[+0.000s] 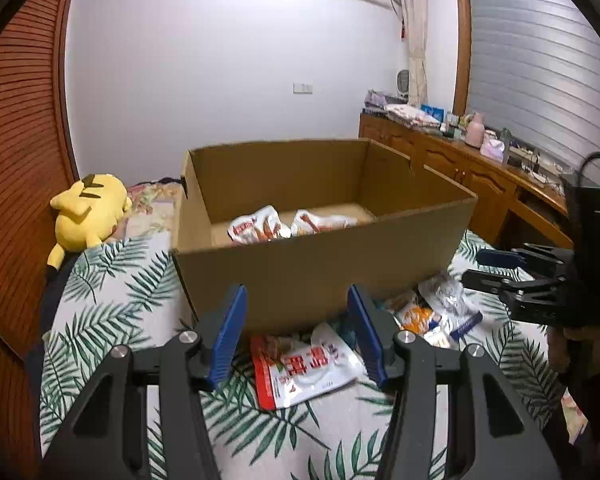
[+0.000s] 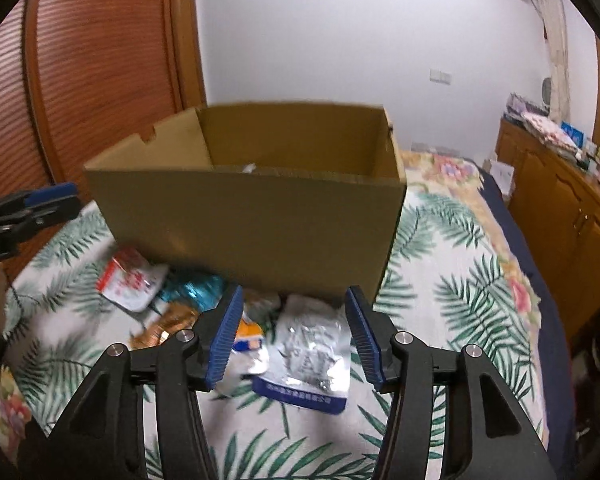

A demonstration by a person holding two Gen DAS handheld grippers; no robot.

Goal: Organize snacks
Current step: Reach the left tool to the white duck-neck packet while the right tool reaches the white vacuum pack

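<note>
Cardboard box (image 1: 320, 264) sits on a leaf-print bedspread (image 1: 112, 304) near wooden cabinets (image 1: 476, 184); both tools gape, empty.

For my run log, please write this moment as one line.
left gripper: open, over red-white packet | right gripper: open, over silver packet | cardboard box: two packets inside

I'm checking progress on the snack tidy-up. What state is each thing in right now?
Cardboard box: open, upright, two snack packets inside.
Red-and-white packet: flat on the bed, outside the box.
Silver packet: flat on the bed, outside the box.
Left hand-held gripper: open, empty.
Right hand-held gripper: open, empty.
</note>
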